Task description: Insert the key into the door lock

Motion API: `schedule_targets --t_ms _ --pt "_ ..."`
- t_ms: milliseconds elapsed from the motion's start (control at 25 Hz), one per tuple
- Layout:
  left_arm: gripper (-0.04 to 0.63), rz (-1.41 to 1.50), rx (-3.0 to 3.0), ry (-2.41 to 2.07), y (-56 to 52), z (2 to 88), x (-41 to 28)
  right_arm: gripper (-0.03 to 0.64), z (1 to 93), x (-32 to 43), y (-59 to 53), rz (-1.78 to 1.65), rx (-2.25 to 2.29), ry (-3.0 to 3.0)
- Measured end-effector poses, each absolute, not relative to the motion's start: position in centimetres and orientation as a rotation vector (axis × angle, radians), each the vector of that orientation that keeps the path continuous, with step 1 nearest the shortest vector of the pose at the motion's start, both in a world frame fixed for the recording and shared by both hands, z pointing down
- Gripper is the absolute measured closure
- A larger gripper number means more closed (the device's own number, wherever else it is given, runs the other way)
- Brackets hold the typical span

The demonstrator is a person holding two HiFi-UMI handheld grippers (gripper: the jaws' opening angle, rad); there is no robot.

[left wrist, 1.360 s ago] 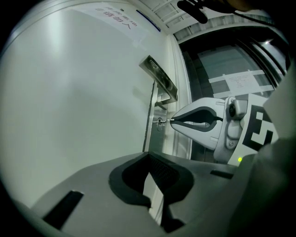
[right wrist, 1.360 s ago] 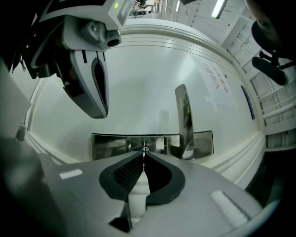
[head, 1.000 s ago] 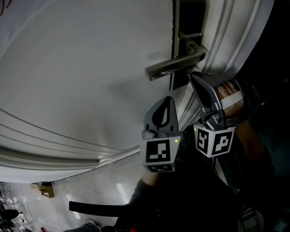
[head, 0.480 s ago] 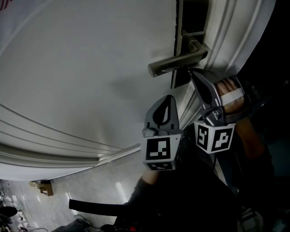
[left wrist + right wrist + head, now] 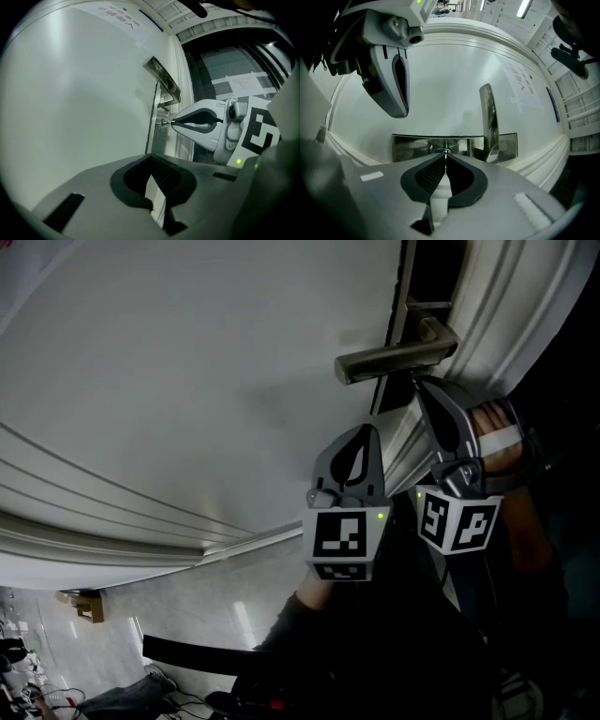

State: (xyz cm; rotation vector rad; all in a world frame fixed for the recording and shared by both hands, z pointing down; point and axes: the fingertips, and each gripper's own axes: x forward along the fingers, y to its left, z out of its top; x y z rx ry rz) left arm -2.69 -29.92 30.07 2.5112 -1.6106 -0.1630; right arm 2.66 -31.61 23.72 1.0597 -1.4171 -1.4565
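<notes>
The white door [image 5: 187,381] carries a metal lever handle [image 5: 394,360] on a steel lock plate [image 5: 412,146]. The keyhole [image 5: 162,124] sits just below the handle. My right gripper [image 5: 419,388] is shut on a thin metal key [image 5: 168,123]. The key's tip is at the keyhole [image 5: 443,151], but I cannot tell how deep it goes. In the right gripper view the key shows only as a thin edge between the tips [image 5: 446,158]. My left gripper [image 5: 364,430] hangs beside the right one, apart from the door. It is shut and holds nothing [image 5: 151,158].
The door's dark edge and white moulded frame [image 5: 487,324] run up the right side. A paper notice [image 5: 524,85] is stuck on the door above the handle. Pale floor with cables and small objects [image 5: 84,652] lies below. A person's hand [image 5: 495,432] holds the right gripper.
The head view has shifted, so the handle and both grippers sit further right in the picture. The right gripper's tips stay at the lock under the handle.
</notes>
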Motion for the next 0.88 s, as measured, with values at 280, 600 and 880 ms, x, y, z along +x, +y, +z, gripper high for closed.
schedule_targets --t_ms 280,600,880 --pt "0.595 -0.122 2.527 -1.606 -29.89 30.06 -2.45 0.605 23.60 2.57 -31.50 -1.452 1.062 -1.424" --pt "0.595 -0.138 2.519 -1.604 -29.85 30.10 -2.61 0.604 23.75 2.53 -31.51 -1.447 1.056 -1.425" --pt "0.595 -0.127 2.530 -1.606 -29.97 30.21 -2.55 0.604 23.79 2.52 -31.54 -1.444 1.056 -1.431"
